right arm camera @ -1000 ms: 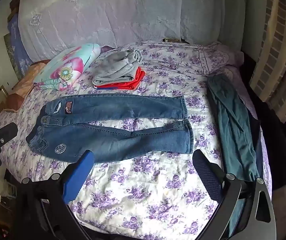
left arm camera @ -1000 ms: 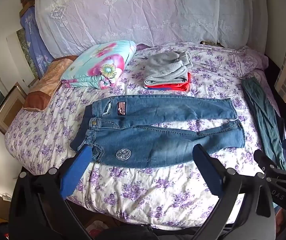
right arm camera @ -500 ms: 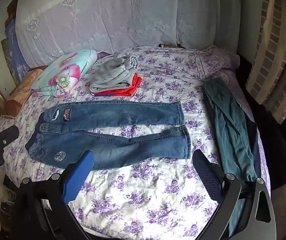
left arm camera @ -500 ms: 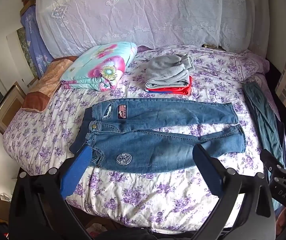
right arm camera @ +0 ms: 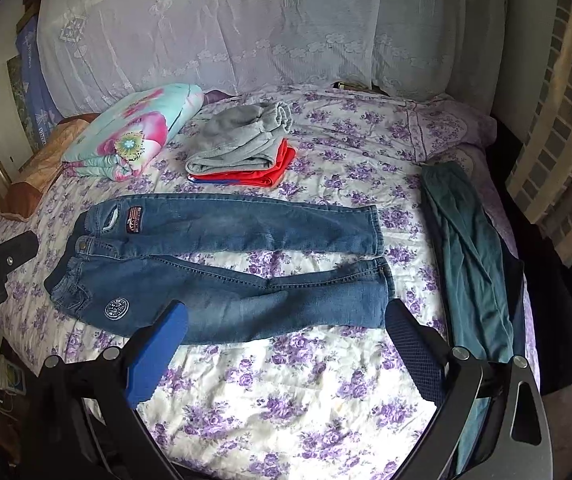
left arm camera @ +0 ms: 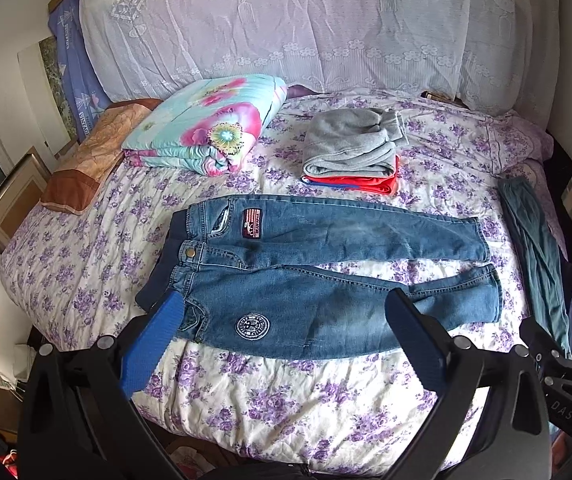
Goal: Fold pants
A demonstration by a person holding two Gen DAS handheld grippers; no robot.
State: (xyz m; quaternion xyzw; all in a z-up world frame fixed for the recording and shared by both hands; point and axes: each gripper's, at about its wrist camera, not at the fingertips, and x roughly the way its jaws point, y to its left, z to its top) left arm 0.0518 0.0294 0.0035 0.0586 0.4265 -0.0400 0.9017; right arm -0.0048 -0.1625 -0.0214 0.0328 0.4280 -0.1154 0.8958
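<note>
**Jeans lie crosswise ahead of both open grippers**

The blue denim jeans [left arm camera: 325, 276] lie flat and unfolded on the purple-flowered white bedspread [left arm camera: 286, 408], filling the middle of both wrist views. Their long axis runs left to right across the frame: waistband at centre left, hems at centre right, the two legs parted by a narrow wedge of bedspread.

The left gripper [left arm camera: 282, 328] hangs over the near edge of the bed with its jaws spread wide and holding nothing; its blue finger [left arm camera: 154, 340] shows just over the waistband corner. The right gripper [right arm camera: 286, 332], equally wide open and empty, frames the lower leg toward the hem.

So the left is nearer the waist, the right nearer the cuffs; a lengthwise fold probably starts from the near leg's edge.
</note>
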